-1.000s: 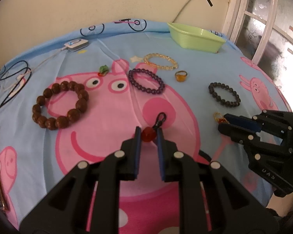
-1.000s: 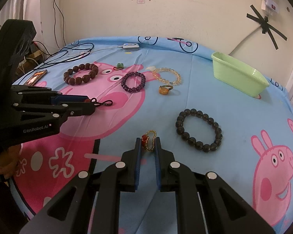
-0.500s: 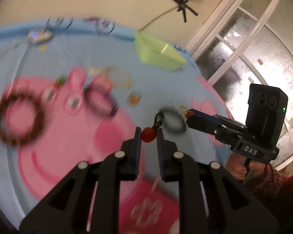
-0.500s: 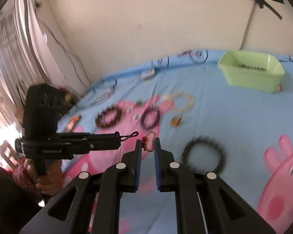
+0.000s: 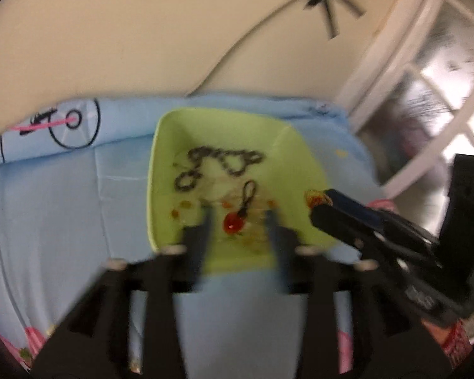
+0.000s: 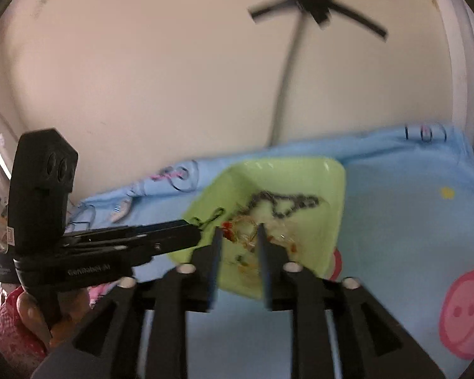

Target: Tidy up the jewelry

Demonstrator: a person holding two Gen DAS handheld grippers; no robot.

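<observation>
L gripper [image 5: 238, 221] – jaws opening, red bead charm [image 5: 233, 222] loose btwn fingers, over green tray [image 5: 161, 145] | R gripper [image 6: 238, 237] – jaws opening, gold chain w/ red bit [image 6: 237, 232] btwn tips, grip unclear | dark chain [image 5: 218, 164] in tray ahead | blue cloth [image 5: 63, 195] under tray

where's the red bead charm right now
In the left wrist view the red bead charm sits between the opening fingers of the left gripper, over the green tray, just below the dark chain lying inside.
</observation>
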